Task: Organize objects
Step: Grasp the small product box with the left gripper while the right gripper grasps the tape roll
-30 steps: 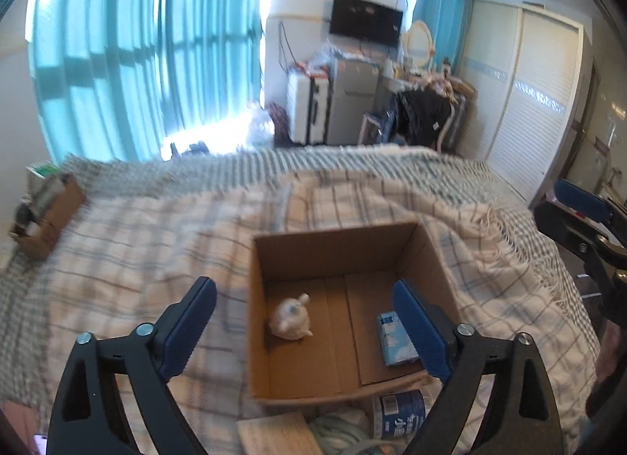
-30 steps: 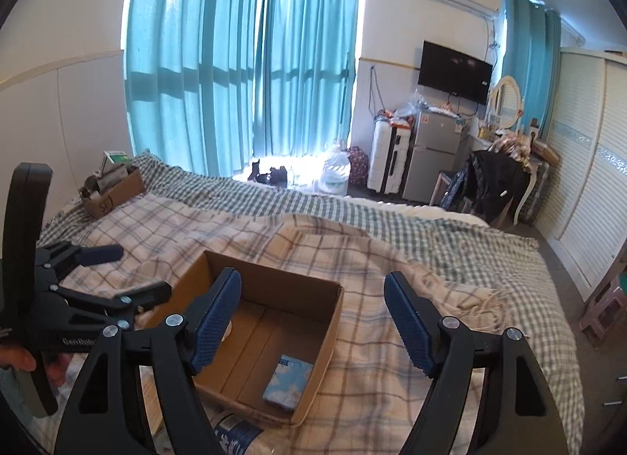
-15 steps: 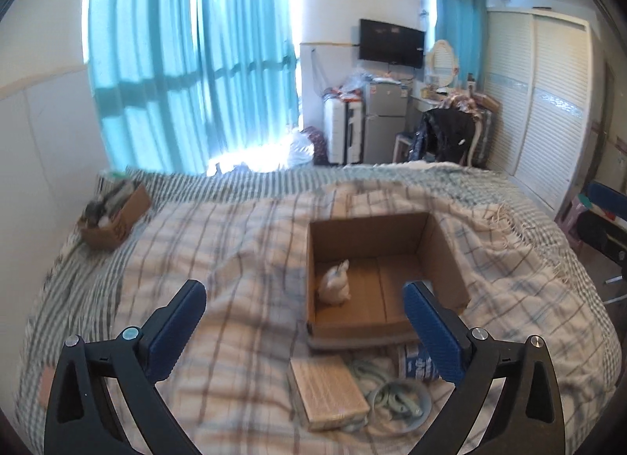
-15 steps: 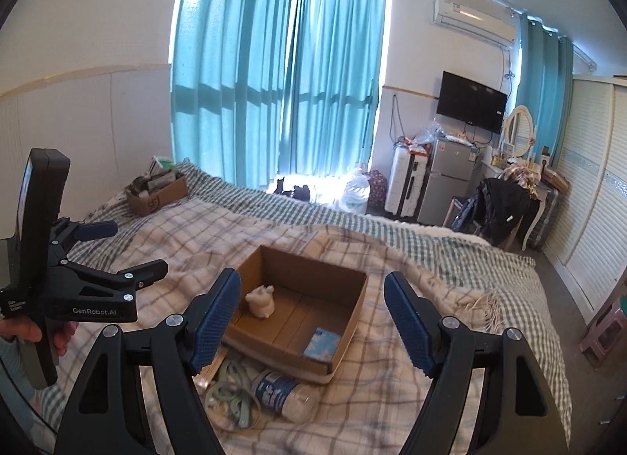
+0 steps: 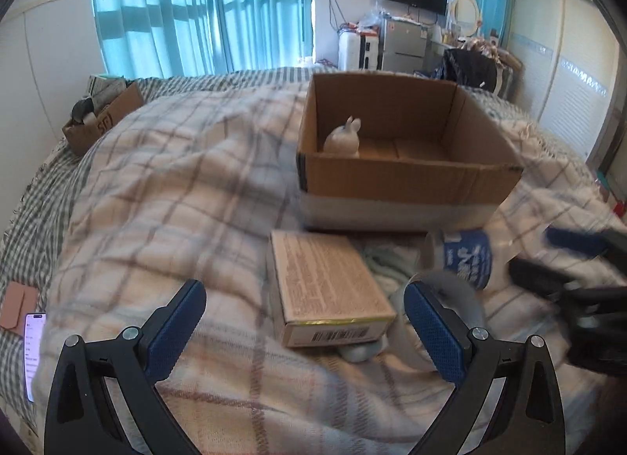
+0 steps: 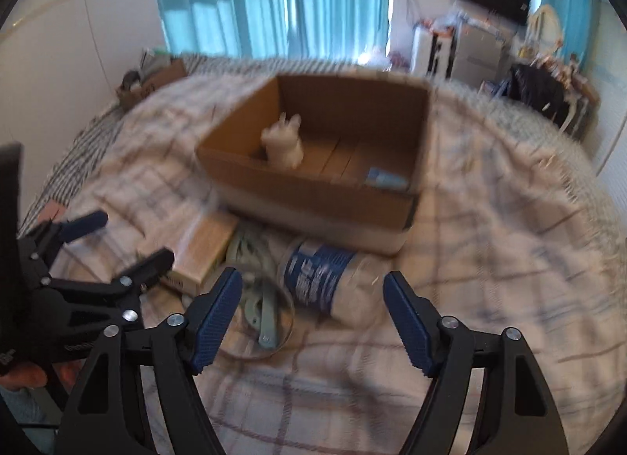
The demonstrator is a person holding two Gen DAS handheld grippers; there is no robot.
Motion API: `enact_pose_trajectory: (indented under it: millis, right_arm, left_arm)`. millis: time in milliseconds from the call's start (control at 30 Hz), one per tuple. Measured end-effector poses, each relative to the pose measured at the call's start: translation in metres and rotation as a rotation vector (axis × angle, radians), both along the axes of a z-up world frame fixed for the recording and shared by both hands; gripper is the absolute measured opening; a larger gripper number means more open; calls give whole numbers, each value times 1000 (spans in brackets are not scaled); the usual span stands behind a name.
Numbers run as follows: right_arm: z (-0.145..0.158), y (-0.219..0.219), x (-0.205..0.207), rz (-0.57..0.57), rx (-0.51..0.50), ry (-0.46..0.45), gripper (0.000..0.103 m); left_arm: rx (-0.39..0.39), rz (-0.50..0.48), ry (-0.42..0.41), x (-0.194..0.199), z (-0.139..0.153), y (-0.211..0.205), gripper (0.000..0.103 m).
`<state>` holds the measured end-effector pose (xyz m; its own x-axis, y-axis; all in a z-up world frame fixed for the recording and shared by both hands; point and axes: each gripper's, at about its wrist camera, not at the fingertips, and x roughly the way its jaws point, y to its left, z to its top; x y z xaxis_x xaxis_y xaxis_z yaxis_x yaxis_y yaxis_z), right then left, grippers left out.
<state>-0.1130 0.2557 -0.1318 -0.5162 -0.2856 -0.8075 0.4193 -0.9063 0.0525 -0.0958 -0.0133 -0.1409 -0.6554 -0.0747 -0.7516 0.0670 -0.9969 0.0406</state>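
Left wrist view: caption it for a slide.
Open left gripper above small printed carton, cardboard box holding rabbit figurine behind.

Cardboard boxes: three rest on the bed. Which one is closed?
The small flat carton before the left gripper; the big box and corner box are open-topped.

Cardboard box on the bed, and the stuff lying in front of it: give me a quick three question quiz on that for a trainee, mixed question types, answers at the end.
1. True or false: the white rabbit figure stands inside the cardboard box.
2. Multiple choice: what lies on its side in front of the box, ahead of the right gripper? A) a mug B) a blue-labelled bottle C) a shoe
3. Fill in: the flat brown carton ahead of the left gripper lies ____ the box.

Key: 1 true; 2 B; 3 outside, on the checked blanket. Both grippers are open and empty; the right one's jaws have just been closing a little.
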Motion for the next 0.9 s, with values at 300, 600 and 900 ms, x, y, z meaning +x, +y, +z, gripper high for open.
enact_pose_trajectory:
  millis: [300,600,900]
  right_arm:
    - [-69,-19,-28,38,-10,-261,38]
    - [-26,-6,-16,-2,-9,-107,6]
    - [29,55,-25,-93,-26,67,4]
  left_arm:
    - [72,20,-64,0,-19,-16,103]
    - [75,19,-98,1,-16,-11,103]
    - [55,-20,-167,-20,-28,15,103]
